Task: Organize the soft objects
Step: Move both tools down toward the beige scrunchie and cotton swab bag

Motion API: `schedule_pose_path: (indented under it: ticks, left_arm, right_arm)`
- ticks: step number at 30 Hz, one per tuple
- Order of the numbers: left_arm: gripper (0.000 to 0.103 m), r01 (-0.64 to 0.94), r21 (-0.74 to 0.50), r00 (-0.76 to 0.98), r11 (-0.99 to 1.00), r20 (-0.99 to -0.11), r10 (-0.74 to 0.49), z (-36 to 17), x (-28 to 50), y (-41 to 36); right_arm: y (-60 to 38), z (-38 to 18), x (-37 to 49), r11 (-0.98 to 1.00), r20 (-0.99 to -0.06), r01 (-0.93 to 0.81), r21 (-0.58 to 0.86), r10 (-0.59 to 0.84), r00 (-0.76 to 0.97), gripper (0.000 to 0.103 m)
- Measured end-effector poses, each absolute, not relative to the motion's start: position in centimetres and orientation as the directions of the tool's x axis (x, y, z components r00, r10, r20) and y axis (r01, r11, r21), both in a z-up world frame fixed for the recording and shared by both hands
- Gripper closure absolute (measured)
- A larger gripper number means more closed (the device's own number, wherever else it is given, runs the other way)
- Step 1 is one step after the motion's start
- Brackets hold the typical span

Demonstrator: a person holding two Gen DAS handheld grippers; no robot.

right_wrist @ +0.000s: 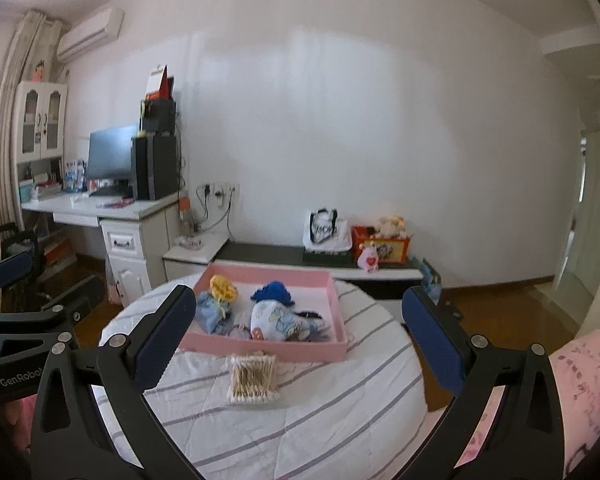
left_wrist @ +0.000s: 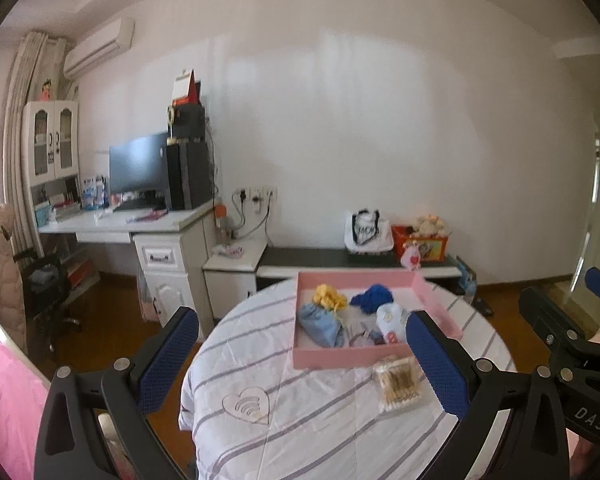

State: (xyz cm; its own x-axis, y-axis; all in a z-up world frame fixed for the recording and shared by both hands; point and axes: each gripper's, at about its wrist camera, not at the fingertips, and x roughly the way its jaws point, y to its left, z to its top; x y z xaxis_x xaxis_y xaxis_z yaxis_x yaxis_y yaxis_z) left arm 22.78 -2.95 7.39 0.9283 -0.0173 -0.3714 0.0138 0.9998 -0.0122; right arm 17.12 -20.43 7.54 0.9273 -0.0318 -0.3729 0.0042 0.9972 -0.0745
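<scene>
Right wrist view shows the pink tray (right_wrist: 260, 346) lying on a round table under a white cloth with lilac stripes (right_wrist: 320, 412). Inside the tray sit several soft things: a yellow knitted piece (right_wrist: 223, 286) at the far left corner, a pale blue fabric pouch (right_wrist: 212, 314) just in front of it, a dark blue bundle (right_wrist: 274, 292) near the middle, and a white printed cloth bundle (right_wrist: 278, 320) touching the blue one on its near side. A packet of cotton swabs (right_wrist: 253, 378) lies flat on the cloth just in front of the tray's near wall, outside it.

Both tools hang above the near edge of the table and hold nothing. The right gripper (right_wrist: 300, 340) has its blue-padded fingers (right_wrist: 162, 338) spread wide, one on each side of the tray. The left gripper (left_wrist: 302, 350) is likewise fully released, its right pad overlapping the tray's near right corner in the left wrist view, where the tray (left_wrist: 340, 358) and swab packet (left_wrist: 398, 384) appear again.

Beyond the table, a low dark bench (right_wrist: 284, 256) runs along the white wall, carrying a white tote bag (right_wrist: 324, 230) and an orange box of plush toys (right_wrist: 382, 246). Farther left stands a white desk (right_wrist: 100, 210) with a monitor (right_wrist: 110, 156) and a black computer tower (right_wrist: 154, 166). An air conditioner (right_wrist: 92, 34) is mounted high on the wall.
</scene>
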Motion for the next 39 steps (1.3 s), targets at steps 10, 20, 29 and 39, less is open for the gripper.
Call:
schedule_pose_path:
  ticks: [10, 20, 29, 39]
  left_arm:
    - [0.0, -0.002, -0.017, 0.845, 1.0, -0.535, -0.007, 4.5, 28.7, -0.9]
    - [0.0, -0.03, -0.02, 0.716, 0.999, -0.698, 0.008, -0.3, 35.4, 1.1]
    - [0.0, -0.051, 0.002, 0.601, 0.999, -0.798, 0.033, -4.9, 40.9, 2.1]
    - [0.0, -0.059, 0.029, 0.554, 0.998, -0.831, 0.057, -8.2, 42.8, 2.2]
  right_arm:
    - [-18.9, 2.7, 22.1, 0.997, -0.528, -0.023, -0.074, -0.019, 0.849, 0.0]
    - [-17.0, -3.5, 26.9, 0.996, -0.683, -0.05, -0.076, -0.015, 0.731, 0.0]
    - [-16.0, -8.8, 30.5, 0.996, -0.795, -0.069, -0.056, -0.003, 0.607, 0.0]
    - [-16.1, -11.6, 32.0, 0.997, -0.839, -0.05, -0.066, -0.028, 0.543, 0.016]
